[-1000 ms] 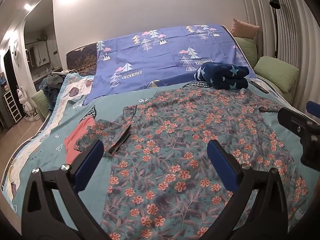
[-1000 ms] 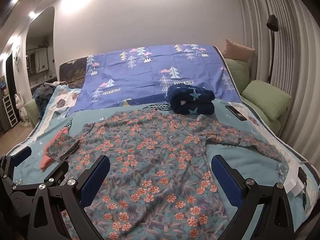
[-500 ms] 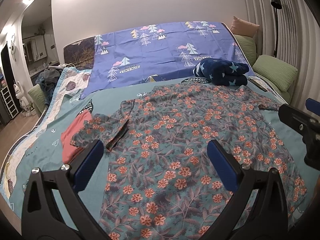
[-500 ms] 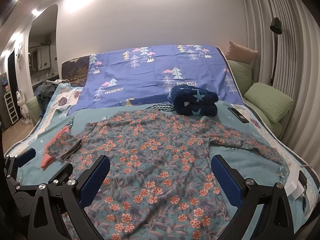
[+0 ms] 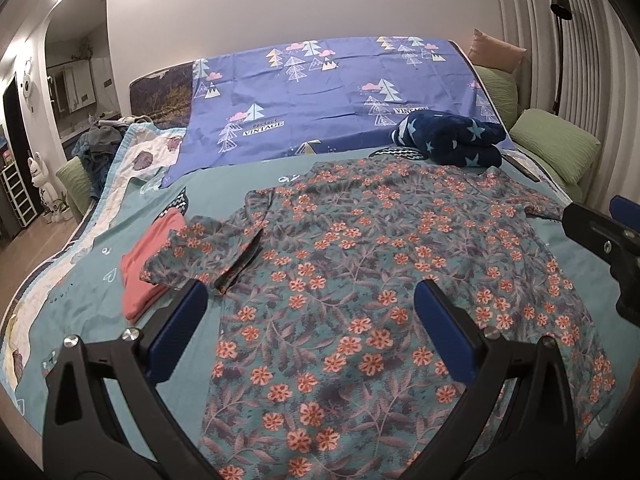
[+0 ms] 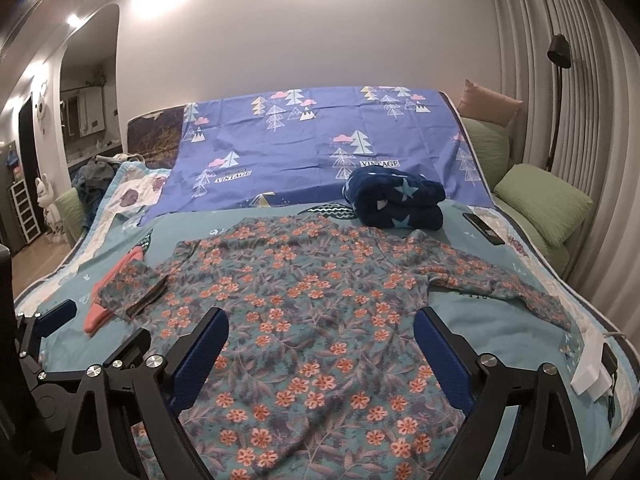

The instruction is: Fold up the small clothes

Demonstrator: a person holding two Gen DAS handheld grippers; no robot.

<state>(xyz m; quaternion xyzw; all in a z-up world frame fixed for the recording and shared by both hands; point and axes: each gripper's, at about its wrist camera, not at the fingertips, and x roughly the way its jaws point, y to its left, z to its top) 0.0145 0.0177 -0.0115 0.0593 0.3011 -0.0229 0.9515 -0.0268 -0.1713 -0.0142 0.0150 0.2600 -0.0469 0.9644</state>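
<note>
A floral long-sleeved shirt lies spread flat on the teal bedspread; it also shows in the right wrist view. Its left sleeve is folded inward over a pink garment. Its right sleeve stretches out to the right. My left gripper is open and empty, hovering above the shirt's lower left part. My right gripper is open and empty above the shirt's hem, and its side shows in the left wrist view.
A folded navy star blanket sits behind the shirt. A purple tree-print sheet covers the back. Green pillows lie at right, a black remote near them. A white charger lies at the right bed edge.
Both grippers have drawn back and risen slightly, so more of the shirt shows. Both stay open; the shirt has not moved.
</note>
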